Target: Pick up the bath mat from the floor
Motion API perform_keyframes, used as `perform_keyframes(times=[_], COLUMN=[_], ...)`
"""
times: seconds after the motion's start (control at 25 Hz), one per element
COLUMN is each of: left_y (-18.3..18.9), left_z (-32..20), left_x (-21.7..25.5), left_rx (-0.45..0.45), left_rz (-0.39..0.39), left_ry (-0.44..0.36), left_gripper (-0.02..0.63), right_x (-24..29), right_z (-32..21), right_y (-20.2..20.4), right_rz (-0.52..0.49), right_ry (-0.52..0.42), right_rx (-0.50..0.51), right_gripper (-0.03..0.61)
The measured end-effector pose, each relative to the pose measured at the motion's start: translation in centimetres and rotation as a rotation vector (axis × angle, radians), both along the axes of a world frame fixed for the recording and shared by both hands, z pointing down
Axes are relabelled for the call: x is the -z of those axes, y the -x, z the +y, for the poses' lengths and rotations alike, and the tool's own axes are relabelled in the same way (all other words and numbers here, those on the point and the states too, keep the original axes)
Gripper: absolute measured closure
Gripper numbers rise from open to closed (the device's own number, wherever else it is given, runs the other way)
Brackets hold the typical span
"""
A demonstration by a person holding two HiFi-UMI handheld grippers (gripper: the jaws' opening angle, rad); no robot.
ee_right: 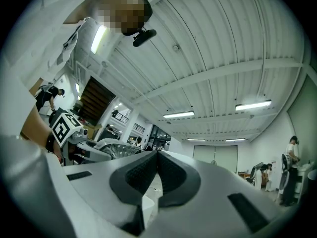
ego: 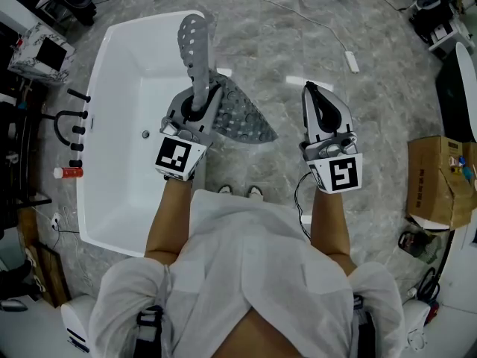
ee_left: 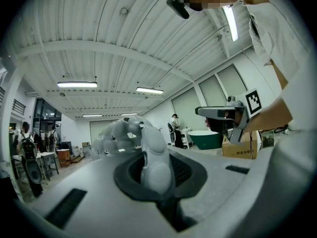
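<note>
While the person stands on the marble floor [ego: 298, 43] beside the white bathtub [ego: 127, 58], the left gripper [ego: 200, 101] has its fingers clamped tight on the grey bath mat [ego: 240, 116]. From that grip the mat is up in the air: one perforated end rises over the tub, and the rest fans out to the right above the tub's rim. The right gripper [ego: 311, 89] hangs apart over the floor, its fingers pressed together with nothing between them.
</note>
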State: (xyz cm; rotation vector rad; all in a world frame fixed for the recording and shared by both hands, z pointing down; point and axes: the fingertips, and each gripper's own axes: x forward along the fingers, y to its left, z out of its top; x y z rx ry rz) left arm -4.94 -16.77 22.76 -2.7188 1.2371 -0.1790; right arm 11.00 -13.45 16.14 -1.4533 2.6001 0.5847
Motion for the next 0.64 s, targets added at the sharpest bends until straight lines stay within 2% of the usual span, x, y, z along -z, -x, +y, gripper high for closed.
perform_keyframes(times=[0.64], left_y=[0.34], left_z=[0.2], left_x=[0.08], left_rx=[0.003], left_rz=[0.0], left_ry=[0.001], left_gripper=[0.59], right_x=[-0.06], right_z=[-0.07], right_y=[0.4], right_rz=[0.013], right_ry=[0.014], right_rx=[-0.009], right_gripper=[0.552])
